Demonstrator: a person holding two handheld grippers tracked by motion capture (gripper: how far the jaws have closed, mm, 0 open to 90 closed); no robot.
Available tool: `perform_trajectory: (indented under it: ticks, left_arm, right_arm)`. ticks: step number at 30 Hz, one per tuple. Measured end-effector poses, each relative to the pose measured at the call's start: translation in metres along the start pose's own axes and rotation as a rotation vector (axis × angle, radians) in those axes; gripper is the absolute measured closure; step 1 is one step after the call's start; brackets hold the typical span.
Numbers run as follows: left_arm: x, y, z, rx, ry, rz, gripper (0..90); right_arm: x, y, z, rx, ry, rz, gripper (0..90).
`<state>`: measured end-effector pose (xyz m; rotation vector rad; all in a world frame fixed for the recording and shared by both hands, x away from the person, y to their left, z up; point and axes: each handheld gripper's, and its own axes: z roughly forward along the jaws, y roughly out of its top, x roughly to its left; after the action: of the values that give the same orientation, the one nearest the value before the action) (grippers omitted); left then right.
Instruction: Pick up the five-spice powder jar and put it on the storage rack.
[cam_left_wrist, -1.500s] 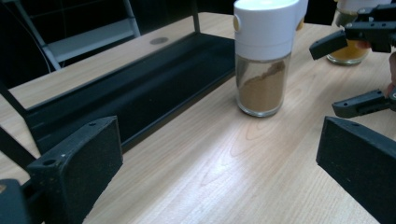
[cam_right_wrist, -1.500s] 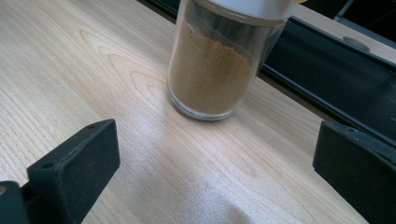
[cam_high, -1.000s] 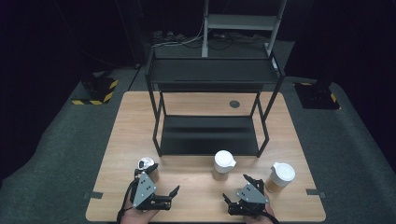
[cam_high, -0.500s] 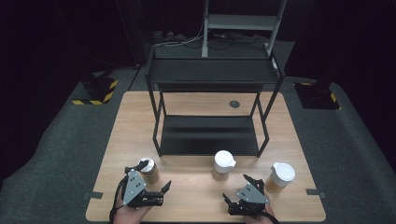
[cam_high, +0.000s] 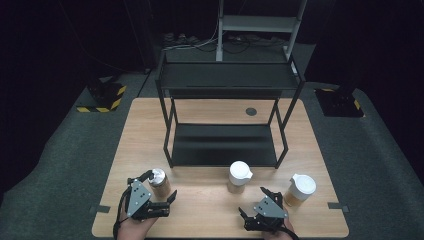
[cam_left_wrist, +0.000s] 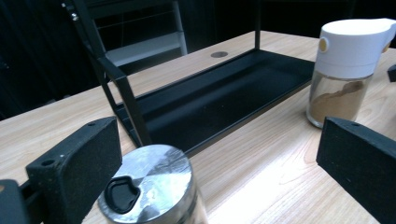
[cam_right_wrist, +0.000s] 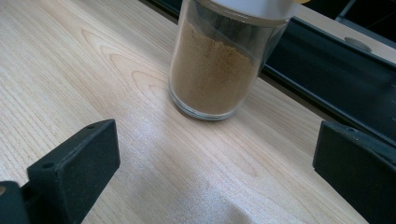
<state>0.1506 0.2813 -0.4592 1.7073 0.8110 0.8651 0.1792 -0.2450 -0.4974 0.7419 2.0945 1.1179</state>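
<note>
At the near-left corner of the light wooden worktop (cam_high: 210, 135), I hold the left tongs (cam_high: 161, 191) open, with the small glass jar with a shiny metal lid (cam_high: 159, 181) standing upright just ahead of them. In the left gripper view this jar (cam_left_wrist: 148, 189) sits low between the two black jaws, closer to the left one and touching neither.

The step in hand, as I judge it, is closing on this jar. To do it well:
1. I advance the left tongs until the jaws stand beside the glass body, below the lid.
2. I centre the jar between the jaws, so that both meet it together and it does not tip.
3. I keep the tongs level and close slowly; glass is smooth and may slip.

The right tongs (cam_high: 260, 206) are also open and grip nothing. The clear glass jar of brown powder with a white pouring cap (cam_high: 239, 176) stands a short way ahead of them, upright, just in front of the black metal two-tier shelf rack (cam_high: 223, 145). A second white-capped jar (cam_high: 300, 190) stands just beside the right tongs, on their right.
</note>
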Motion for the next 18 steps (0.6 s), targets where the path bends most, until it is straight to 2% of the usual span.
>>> perform_trajectory:
  ticks: [18]
  left_arm:
    - [0.01,-0.0093,0.0043,0.026,0.039,-0.046,0.4]
  right_arm:
    - [0.0,0.0002,0.0001,0.001,0.001,-0.002,0.0]
